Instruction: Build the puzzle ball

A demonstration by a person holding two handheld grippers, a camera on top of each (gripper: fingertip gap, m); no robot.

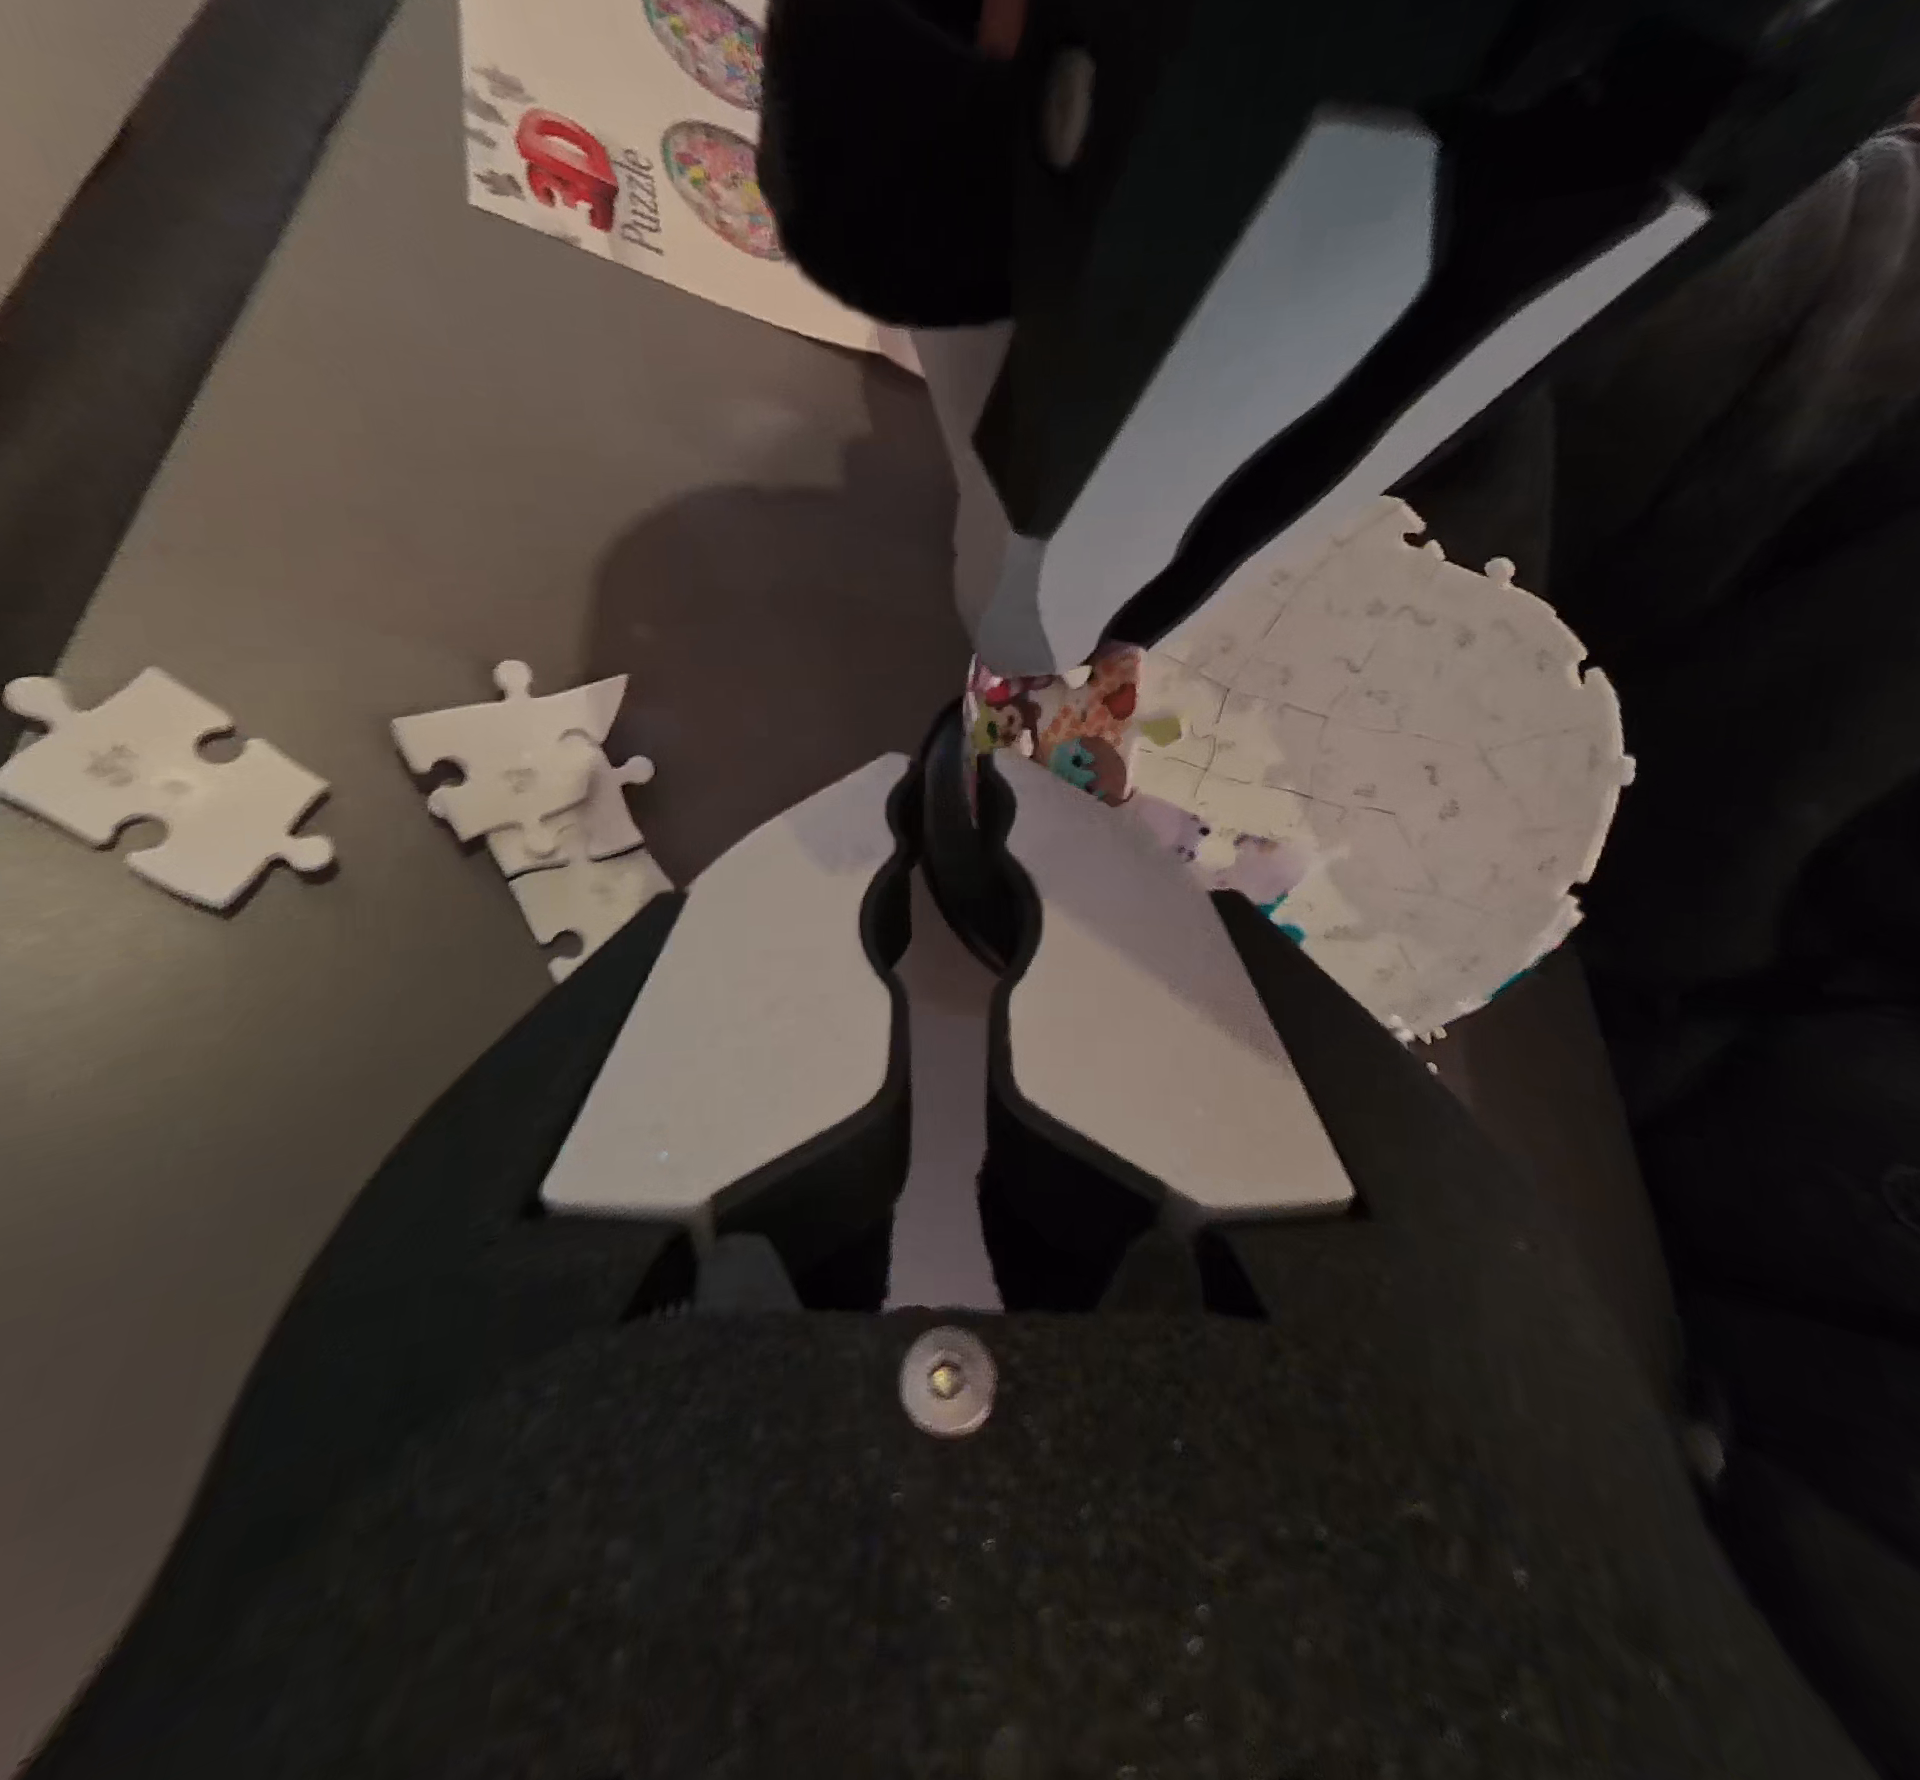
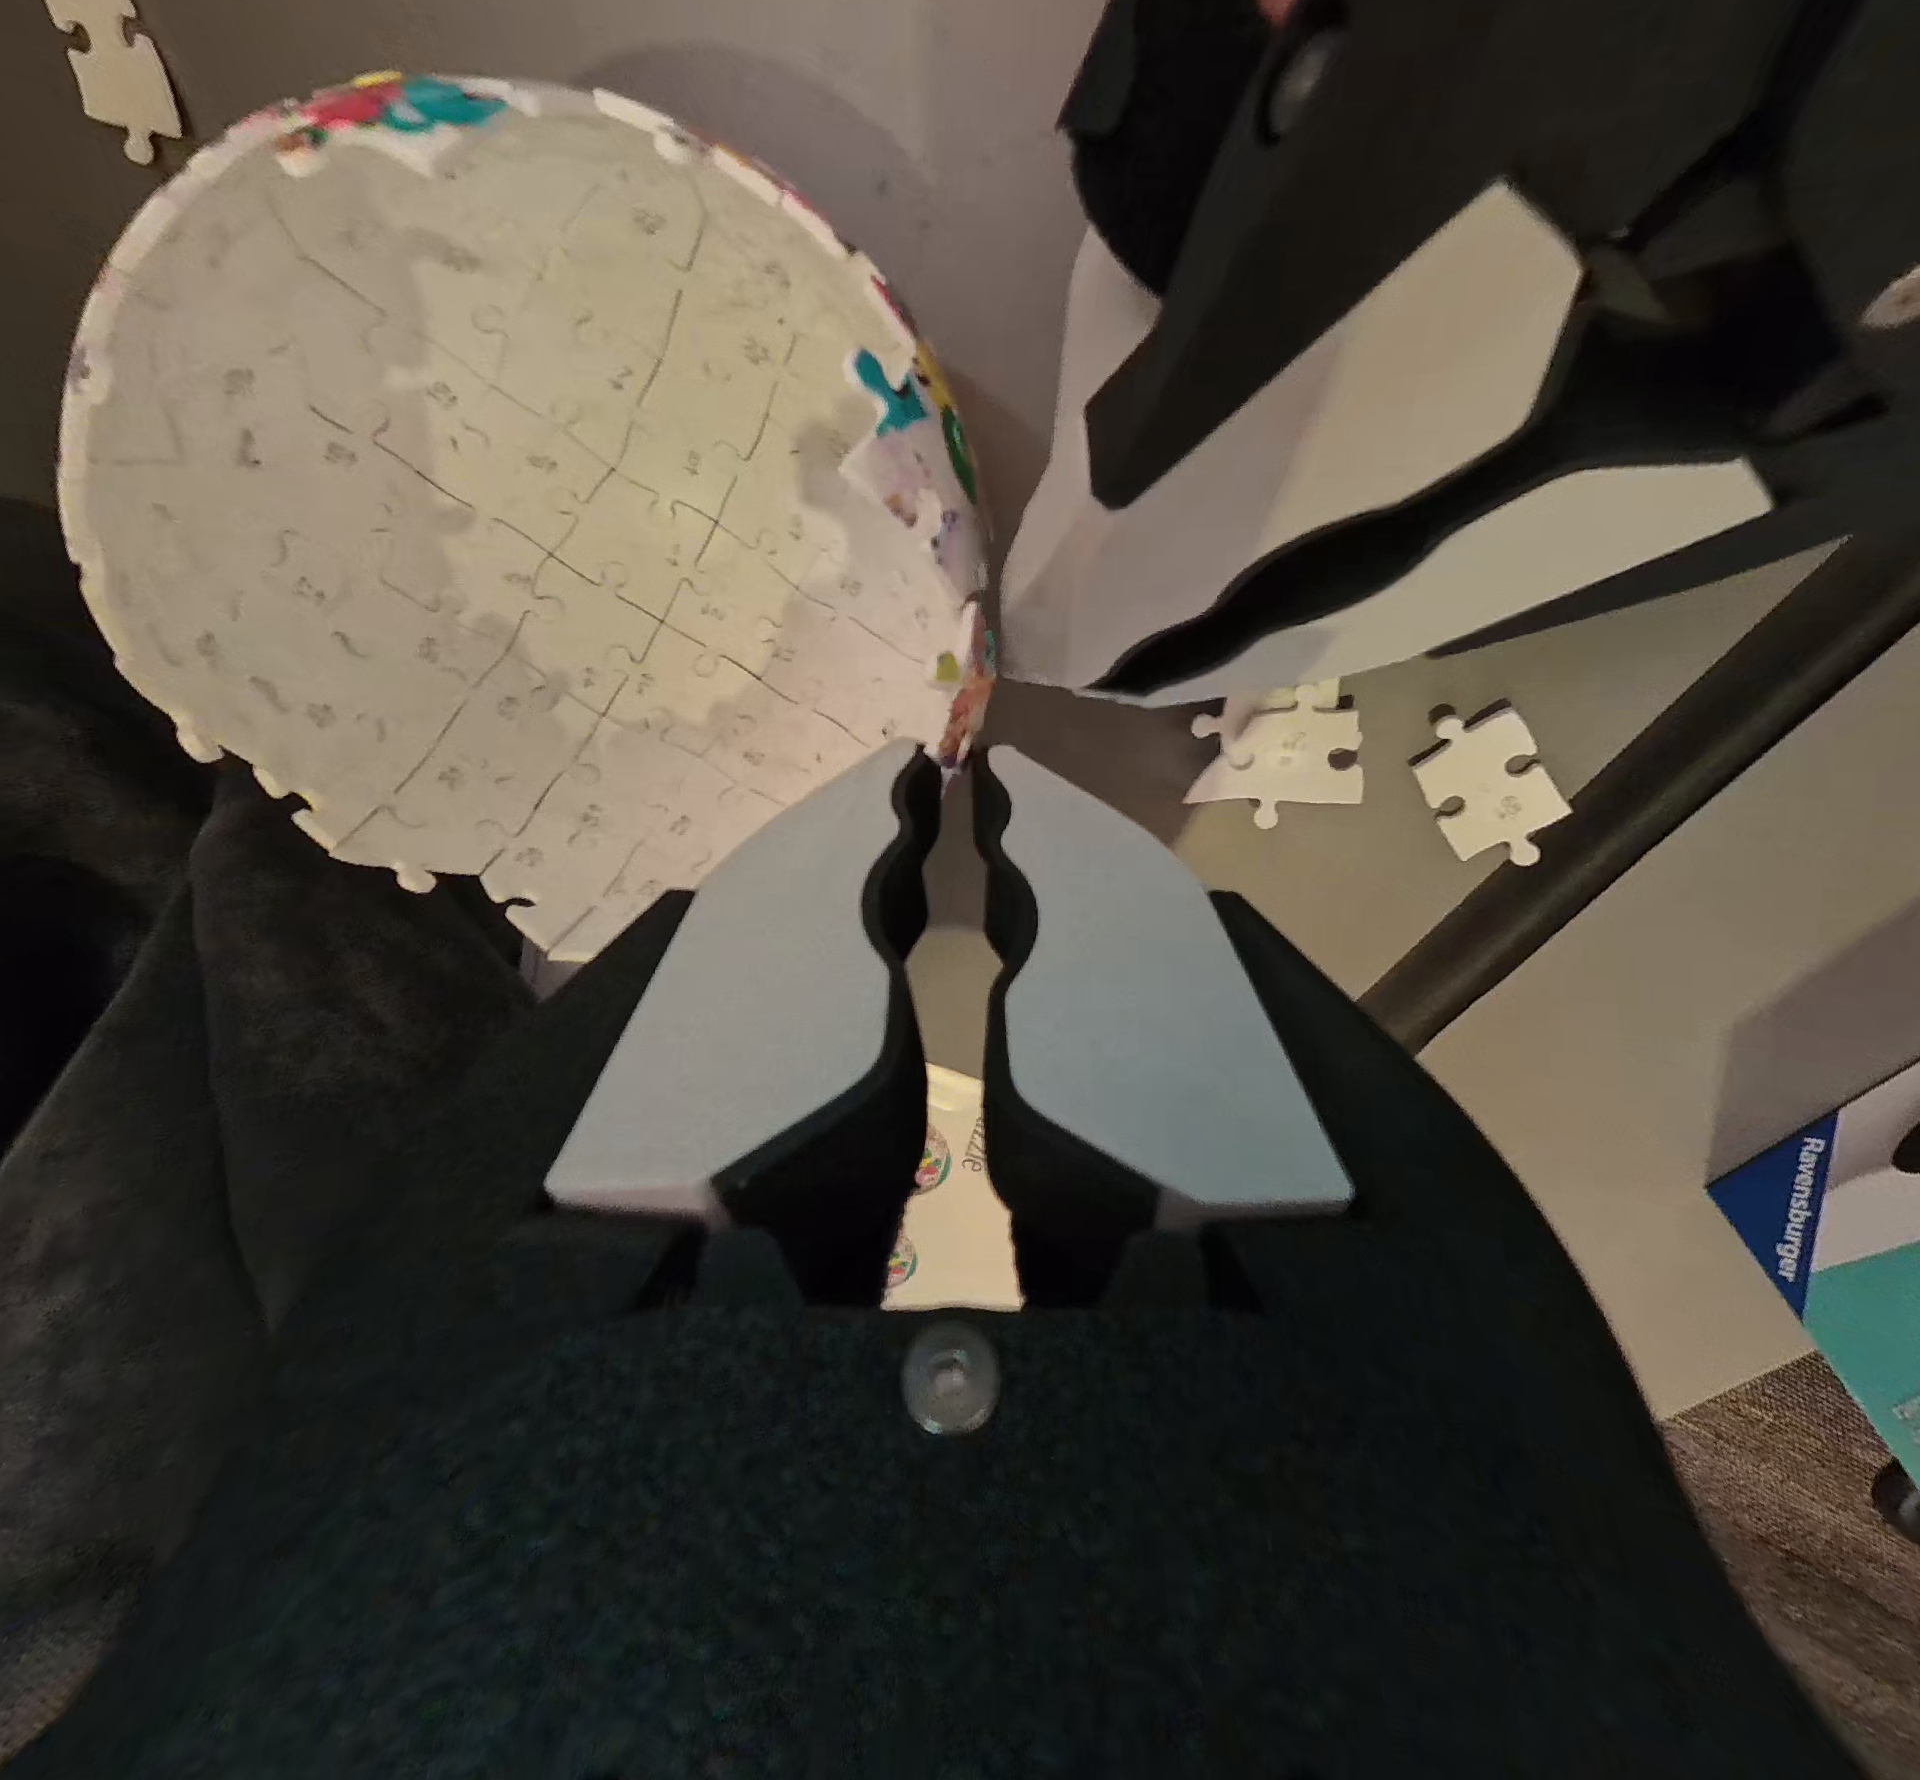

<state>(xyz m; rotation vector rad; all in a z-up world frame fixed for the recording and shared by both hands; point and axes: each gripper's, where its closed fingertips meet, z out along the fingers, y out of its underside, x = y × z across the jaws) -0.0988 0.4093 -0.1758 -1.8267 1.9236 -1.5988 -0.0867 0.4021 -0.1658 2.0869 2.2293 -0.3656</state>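
Note:
The half-built puzzle ball point(image 2: 488, 504) is a white bowl-shaped shell with its coloured outside showing at the rim; it also shows in the left wrist view point(image 1: 1403, 774). My right gripper point(image 2: 956, 756) is shut on the shell's rim, where a coloured edge sits between its tips. My left gripper point(image 1: 961, 774) is shut on a coloured rim piece point(image 1: 1070, 722) at the same spot. Each gripper reaches into the other's view from above, the right point(image 1: 1029, 655) and the left point(image 2: 1013, 676), so their tips almost touch.
Loose white pieces lie face down on the dark table point(image 1: 166, 785) point(image 1: 530, 774) point(image 2: 1491, 785) point(image 2: 104, 37). A printed instruction sheet point(image 1: 613, 120) lies behind. A blue and teal box point(image 2: 1787, 1221) stands lower right. Dark cloth point(image 2: 208, 1003) lies under the shell. Left and right tips are no more than a few centimetres apart.

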